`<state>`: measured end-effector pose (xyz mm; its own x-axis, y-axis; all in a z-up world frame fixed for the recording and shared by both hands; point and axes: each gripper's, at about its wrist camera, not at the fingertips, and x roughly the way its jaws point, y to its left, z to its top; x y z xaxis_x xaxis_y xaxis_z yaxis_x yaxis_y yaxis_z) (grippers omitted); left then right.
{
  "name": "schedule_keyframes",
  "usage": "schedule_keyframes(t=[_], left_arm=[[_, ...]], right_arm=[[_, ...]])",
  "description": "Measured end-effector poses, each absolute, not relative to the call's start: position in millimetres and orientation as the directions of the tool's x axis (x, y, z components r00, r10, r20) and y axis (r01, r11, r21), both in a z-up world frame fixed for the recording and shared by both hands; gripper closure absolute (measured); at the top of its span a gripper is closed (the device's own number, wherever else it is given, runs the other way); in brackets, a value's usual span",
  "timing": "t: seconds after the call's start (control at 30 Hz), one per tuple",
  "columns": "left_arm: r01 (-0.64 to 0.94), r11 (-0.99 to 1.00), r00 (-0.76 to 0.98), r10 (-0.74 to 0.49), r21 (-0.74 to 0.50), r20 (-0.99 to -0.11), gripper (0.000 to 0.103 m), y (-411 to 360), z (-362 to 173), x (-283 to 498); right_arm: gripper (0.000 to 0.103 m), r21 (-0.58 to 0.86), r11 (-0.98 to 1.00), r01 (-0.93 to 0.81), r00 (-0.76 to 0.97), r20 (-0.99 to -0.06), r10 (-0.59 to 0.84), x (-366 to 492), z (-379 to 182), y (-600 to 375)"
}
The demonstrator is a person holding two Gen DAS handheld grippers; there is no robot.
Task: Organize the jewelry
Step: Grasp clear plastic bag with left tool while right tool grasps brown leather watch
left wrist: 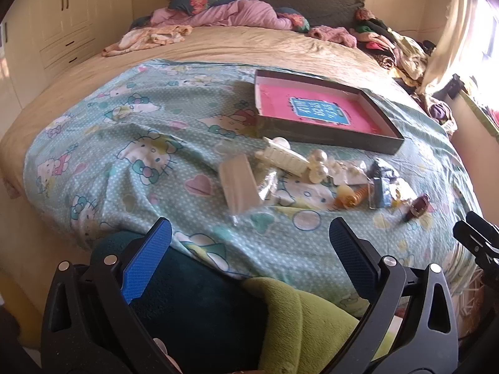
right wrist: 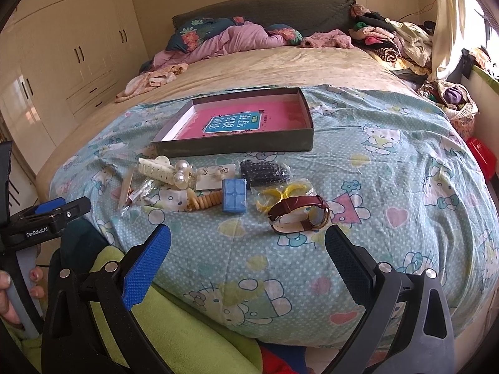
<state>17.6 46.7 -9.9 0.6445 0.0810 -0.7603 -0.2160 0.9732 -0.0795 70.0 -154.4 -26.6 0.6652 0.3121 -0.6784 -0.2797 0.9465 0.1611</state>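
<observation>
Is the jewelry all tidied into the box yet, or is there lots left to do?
Nothing looks put away yet. The box holds only its pink liner. Nothing is in hand: the left gripper and right gripper are both open and empty. Everything is left: the watch, blue case, pearl clip, white hair claw and yellow rings lie on the blanket.

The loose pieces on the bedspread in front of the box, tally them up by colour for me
White or cream: 3 (hair claw, pearl piece, earring card)
Blue: 1 (small box)
Black: 1 (bead bag)
Yellow: 1 (yellow rings)
Brown: 1 (watch)
Tan: 1 (coil tie)
Clear: 1 (packets, contents unclear)
Total: 9
</observation>
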Motion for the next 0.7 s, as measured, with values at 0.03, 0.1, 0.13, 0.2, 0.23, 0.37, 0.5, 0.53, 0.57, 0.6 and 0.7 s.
schedule_keyframes(t=[0.03,0.1,0.13,0.2,0.23,0.37,0.5,0.53,0.57,0.6,0.7], left_arm=[[-0.227,0.971,0.64,0.089,-0.076,-0.763,0.008,50.5,-11.7,19.1],[-0.244,0.967,0.633,0.102,-0.073,-0.768,0.008,59.9,-16.2,23.4],[-0.25,0.966,0.623,0.111,-0.064,-0.774,0.008,63.2,-19.1,26.0],[-0.25,0.967,0.61,0.112,-0.056,-0.785,0.008,67.4,-25.6,31.8],[-0.246,0.968,0.602,0.111,-0.051,-0.791,0.008,68.7,-29.5,35.5],[-0.222,0.973,0.562,0.078,-0.06,-0.824,0.008,72.6,-44.8,50.1],[-0.233,0.966,0.541,0.035,-0.109,-0.84,0.008,84.2,-56.4,64.3],[-0.245,0.961,0.537,0.022,-0.131,-0.843,0.008,89.2,-59.2,68.1],[-0.251,0.956,0.535,0.003,-0.156,-0.845,0.008,92.9,-62.1,71.5],[-0.254,0.948,0.533,-0.026,-0.189,-0.846,0.008,97.6,-65.0,75.1],[-0.274,0.925,0.53,-0.084,-0.264,-0.844,0.009,106.6,-70.8,83.1]], right_arm=[[0.004,0.162,0.948,-0.273,0.668,-0.677,0.308,72.7,-27.3,-156.4],[0.004,0.158,0.953,-0.26,0.669,-0.682,0.295,79.1,-30.1,-159.2],[0.004,0.159,0.954,-0.253,0.667,-0.686,0.291,82.8,-32.3,-160.7],[0.004,0.155,0.958,-0.24,0.662,-0.696,0.279,88.8,-37.4,-163.7],[0.004,0.156,0.959,-0.235,0.661,-0.699,0.275,91.0,-39.6,-165.1],[0.004,0.159,0.965,-0.21,0.652,-0.713,0.259,101.1,-50.4,-171.7],[0.004,0.162,0.968,-0.192,0.644,-0.723,0.248,108.4,-58.5,-176.5],[0.004,0.161,0.969,-0.19,0.642,-0.726,0.246,109.9,-60.2,-177.2],[0.004,0.16,0.969,-0.188,0.64,-0.729,0.245,111.7,-62.3,-177.7],[0.004,0.16,0.969,-0.186,0.639,-0.73,0.243,113.4,-64.0,-178.0],[0.004,0.16,0.97,-0.182,0.631,-0.738,0.24,119.1,-69.7,-178.8]])
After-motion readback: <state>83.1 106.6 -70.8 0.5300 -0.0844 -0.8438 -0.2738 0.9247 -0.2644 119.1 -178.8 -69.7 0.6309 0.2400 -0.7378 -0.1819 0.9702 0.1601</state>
